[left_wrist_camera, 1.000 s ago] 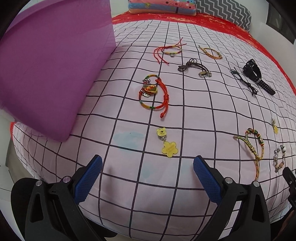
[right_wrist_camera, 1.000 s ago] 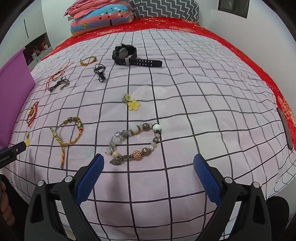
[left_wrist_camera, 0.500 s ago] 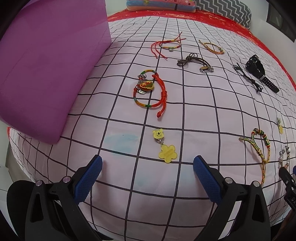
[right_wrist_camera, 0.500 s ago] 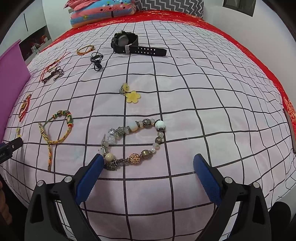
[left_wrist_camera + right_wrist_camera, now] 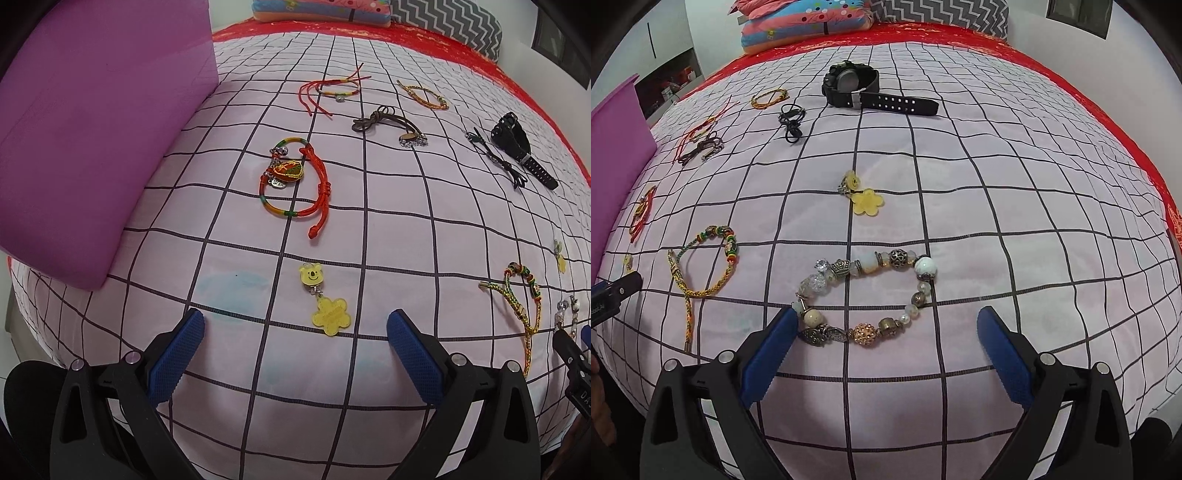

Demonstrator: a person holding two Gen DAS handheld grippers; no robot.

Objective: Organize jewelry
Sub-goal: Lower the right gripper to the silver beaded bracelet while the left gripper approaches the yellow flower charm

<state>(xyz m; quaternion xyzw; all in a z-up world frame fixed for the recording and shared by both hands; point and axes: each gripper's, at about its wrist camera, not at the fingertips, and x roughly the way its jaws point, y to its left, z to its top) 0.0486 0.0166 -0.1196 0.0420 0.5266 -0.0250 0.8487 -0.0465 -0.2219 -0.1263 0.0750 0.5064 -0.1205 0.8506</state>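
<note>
Left wrist view: the left tool (image 5: 295, 325) gapes wide and empty over the bed (image 5: 406, 229), the yellow charm (image 5: 325, 299) between its tips. The right tool (image 5: 886, 325), equally wide and empty, straddles the beaded bracelet (image 5: 866, 295).

Spread on the checked bedspread (image 5: 1015, 206) lie seven bracelets (image 5: 866, 295) — six of cord or string and one of beads — along with two yellow flower charms (image 5: 321, 302), one black watch (image 5: 857, 86) and one purple box (image 5: 92, 129).
</note>
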